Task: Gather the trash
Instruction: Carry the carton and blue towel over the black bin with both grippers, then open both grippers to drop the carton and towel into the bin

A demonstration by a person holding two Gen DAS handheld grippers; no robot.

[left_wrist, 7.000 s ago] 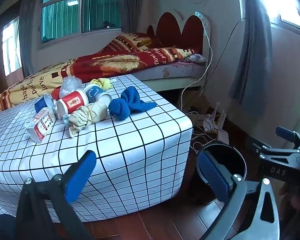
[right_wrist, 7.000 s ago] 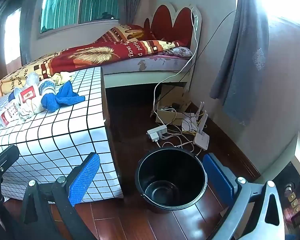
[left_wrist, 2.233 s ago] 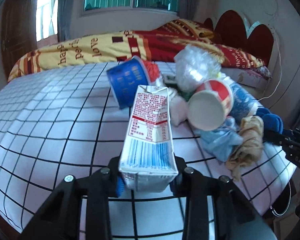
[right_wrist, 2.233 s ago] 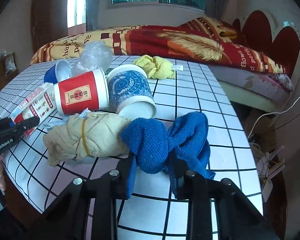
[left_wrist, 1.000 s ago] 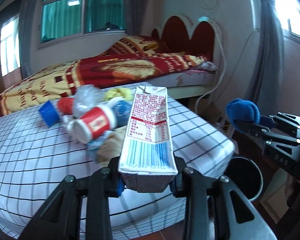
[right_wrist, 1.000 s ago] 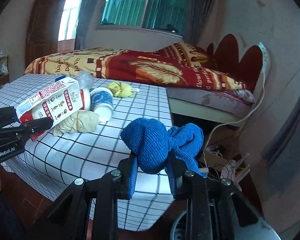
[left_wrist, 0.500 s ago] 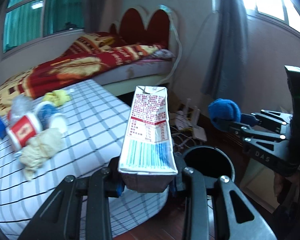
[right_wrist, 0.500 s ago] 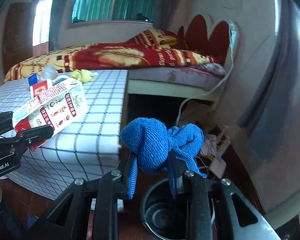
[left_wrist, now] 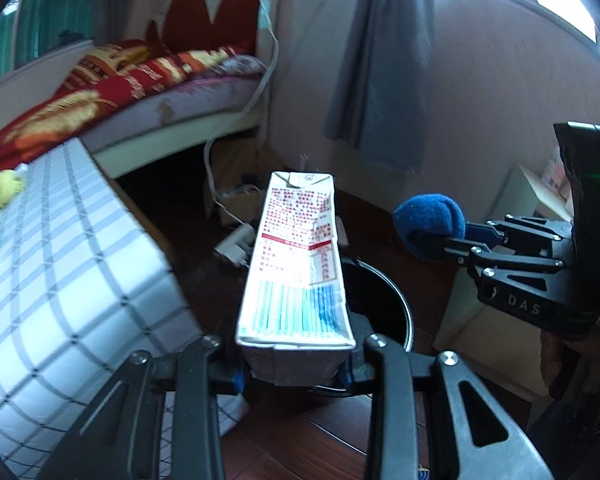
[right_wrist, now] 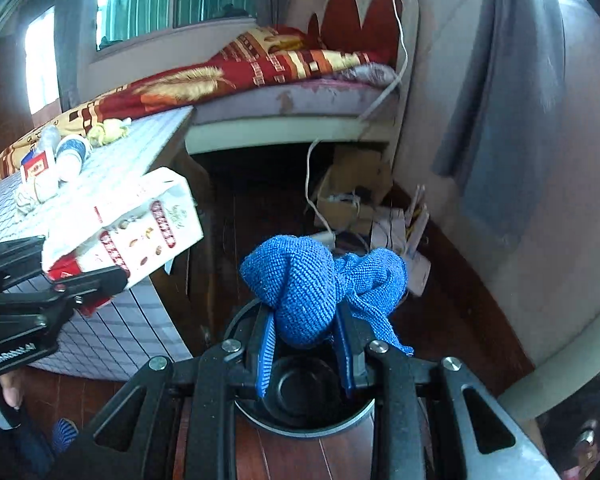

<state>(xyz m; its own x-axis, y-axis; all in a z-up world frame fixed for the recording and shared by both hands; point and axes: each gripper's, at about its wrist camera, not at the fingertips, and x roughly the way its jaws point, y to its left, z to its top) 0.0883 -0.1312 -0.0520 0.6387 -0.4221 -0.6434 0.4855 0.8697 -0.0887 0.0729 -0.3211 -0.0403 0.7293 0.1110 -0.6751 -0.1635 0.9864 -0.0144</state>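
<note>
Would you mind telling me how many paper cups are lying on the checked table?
2 that I can make out: a red cup and a blue cup beside it, at the table's far end; others may be hidden.

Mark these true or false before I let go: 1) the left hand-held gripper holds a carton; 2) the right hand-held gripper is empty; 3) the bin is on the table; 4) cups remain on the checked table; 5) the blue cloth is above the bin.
1) True. The left hand-held gripper is clamped on the carton.
2) False. The right hand-held gripper is shut on the blue cloth.
3) False. The black bin stands on the wooden floor beside the table.
4) True. Cups lie on the checked cloth.
5) True. In the right wrist view the cloth hangs over the bin's opening.
</note>
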